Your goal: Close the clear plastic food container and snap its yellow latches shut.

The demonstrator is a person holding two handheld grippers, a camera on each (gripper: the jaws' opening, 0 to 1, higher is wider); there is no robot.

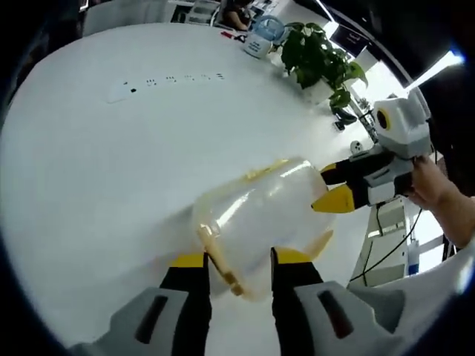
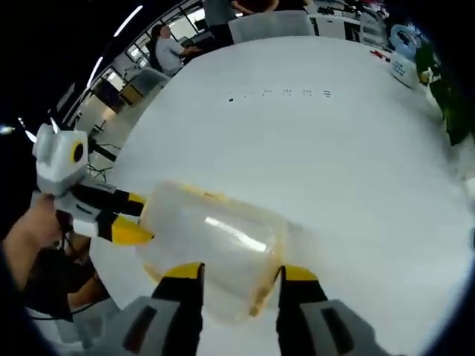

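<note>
The clear plastic container (image 1: 256,211) lies on its side over the white table (image 1: 111,163), slightly tilted. Its near end and a yellow latch (image 1: 220,261) sit between the jaws of my left gripper (image 1: 241,259), which press on it from both sides. My right gripper (image 1: 332,187) comes in from the right and clasps the far end between its yellow tips. In the right gripper view the container (image 2: 211,233) runs across the picture, one end caught in my right gripper (image 2: 239,273). The left gripper (image 2: 135,216) holds the other end at the left. A hand (image 2: 33,230) grips its handle.
A potted plant (image 1: 320,63) and a blue-and-white object (image 1: 261,37) stand at the table's far edge. A row of small dark marks (image 2: 278,93) crosses the tabletop. People sit beyond the table near chairs (image 2: 271,26). Cables hang off the table edge (image 1: 386,245).
</note>
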